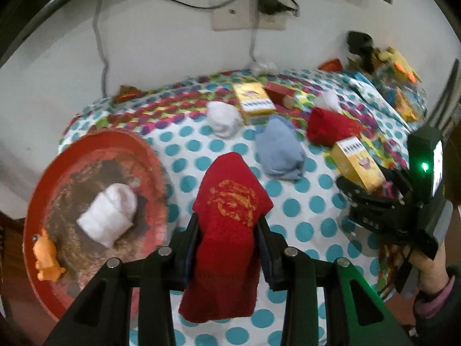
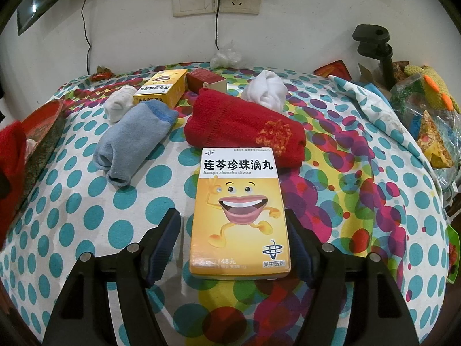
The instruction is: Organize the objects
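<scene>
A: One tabletop (image 2: 86, 230) fills both our views, under a spotted cloth. On its left edge we have the round red tray (image 1: 57, 155), with a rolled white sock (image 1: 108, 219) lying inside it and a small orange toy (image 1: 46, 262) against its near rim.

B: Next down in size, we count the loose socks on the cloth: a red rolled sock (image 2: 245, 124) in the middle, a blue one (image 2: 132, 147) to its left, a white one (image 2: 119, 105) just behind the blue, and another white bundle (image 2: 266, 88) behind the red.

A: Then the boxes. Our yellow medicine box (image 2: 239, 213) lies flat between the fingers of the right hand-held gripper (image 2: 234, 242); the jaws stand apart, with a clear gap on the left side, so we are not squeezing it. A second yellow box (image 2: 161, 86) and a small red box (image 2: 206, 80) sit near the wall.

B: And our left hand-held gripper (image 1: 229, 248) is clamped on a red sock with orange stitching (image 1: 230, 216), held off the cloth just beside the tray.
</scene>
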Motion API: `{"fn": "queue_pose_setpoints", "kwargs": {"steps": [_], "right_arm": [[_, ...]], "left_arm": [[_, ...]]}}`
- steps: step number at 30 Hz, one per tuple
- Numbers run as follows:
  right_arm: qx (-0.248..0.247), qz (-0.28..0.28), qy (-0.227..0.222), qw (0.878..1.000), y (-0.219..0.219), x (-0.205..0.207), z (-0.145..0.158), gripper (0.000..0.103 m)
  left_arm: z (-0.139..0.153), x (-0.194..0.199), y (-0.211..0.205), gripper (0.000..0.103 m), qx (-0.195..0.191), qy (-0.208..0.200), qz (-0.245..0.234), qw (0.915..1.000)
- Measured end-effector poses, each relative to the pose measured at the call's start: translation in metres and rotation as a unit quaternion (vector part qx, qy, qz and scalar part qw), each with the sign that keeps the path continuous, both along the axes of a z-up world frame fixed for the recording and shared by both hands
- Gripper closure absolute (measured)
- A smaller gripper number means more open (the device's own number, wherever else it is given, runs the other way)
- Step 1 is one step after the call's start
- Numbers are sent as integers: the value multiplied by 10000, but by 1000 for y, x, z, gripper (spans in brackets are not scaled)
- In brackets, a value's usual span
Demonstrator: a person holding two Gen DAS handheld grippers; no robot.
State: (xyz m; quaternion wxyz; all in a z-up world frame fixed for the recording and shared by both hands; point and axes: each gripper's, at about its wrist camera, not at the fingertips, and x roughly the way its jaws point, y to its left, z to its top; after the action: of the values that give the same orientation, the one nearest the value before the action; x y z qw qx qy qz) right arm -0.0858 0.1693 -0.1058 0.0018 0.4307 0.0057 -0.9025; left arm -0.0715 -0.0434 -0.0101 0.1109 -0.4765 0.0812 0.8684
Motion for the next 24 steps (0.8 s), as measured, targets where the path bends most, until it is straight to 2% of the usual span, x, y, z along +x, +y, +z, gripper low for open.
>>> {"fn": "queue_pose_setpoints", "kwargs": {"steps": [14,19,24], "right_arm": [[5,0,0,10000,0,0,0,33],[8,-4,0,10000,2,1,0,32],[6,-3,0,10000,2,1,0,32]], "left_arm": [[11,-12,-87,66,-17,1,907,9959],[9,-14,-121,66,-231,59,1322,9909],[-2,-22,-153,66,-81,-135,1642,9863]]}}
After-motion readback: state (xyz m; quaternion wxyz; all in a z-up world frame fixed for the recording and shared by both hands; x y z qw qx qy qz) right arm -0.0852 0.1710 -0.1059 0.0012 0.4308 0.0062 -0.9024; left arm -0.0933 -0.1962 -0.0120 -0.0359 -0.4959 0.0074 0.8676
